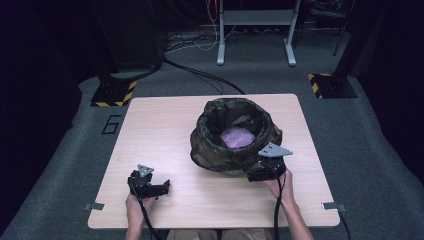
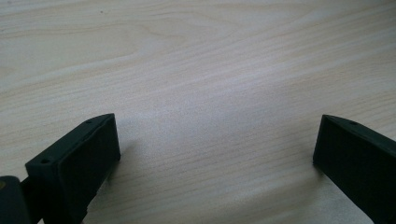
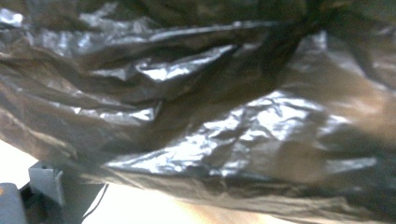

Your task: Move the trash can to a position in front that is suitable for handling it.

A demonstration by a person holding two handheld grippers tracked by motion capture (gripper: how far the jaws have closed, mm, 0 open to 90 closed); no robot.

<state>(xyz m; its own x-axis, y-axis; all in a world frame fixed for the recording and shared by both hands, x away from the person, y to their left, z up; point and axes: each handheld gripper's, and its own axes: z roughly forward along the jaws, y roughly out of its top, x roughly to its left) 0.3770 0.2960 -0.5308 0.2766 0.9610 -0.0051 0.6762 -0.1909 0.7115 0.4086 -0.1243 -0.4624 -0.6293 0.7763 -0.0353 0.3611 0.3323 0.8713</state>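
A pale wood-grain tabletop sits on grey carpet, seen from above; right of its centre stands a round bin lined with a crinkled, dark, glossy plastic bag, the bag's edge folded down over the rim and bunched around the outside; inside, at the bottom, lies something pinkish-purple, too blurred to identify. The person's right hand holds the right gripper against the near side of the bag, just at its lower folds; the right gripper view looks straight into shiny, wrinkled plastic very close up, with a strip of table below it; the plastic covers the jaws, so I cannot tell how wide they stand or whether they grip the bag. The left hand holds the left gripper low over bare table near the front-left edge, well apart from the bin; in the left gripper view its two black jaws stand spread wide, with only wood grain between them and nothing held.
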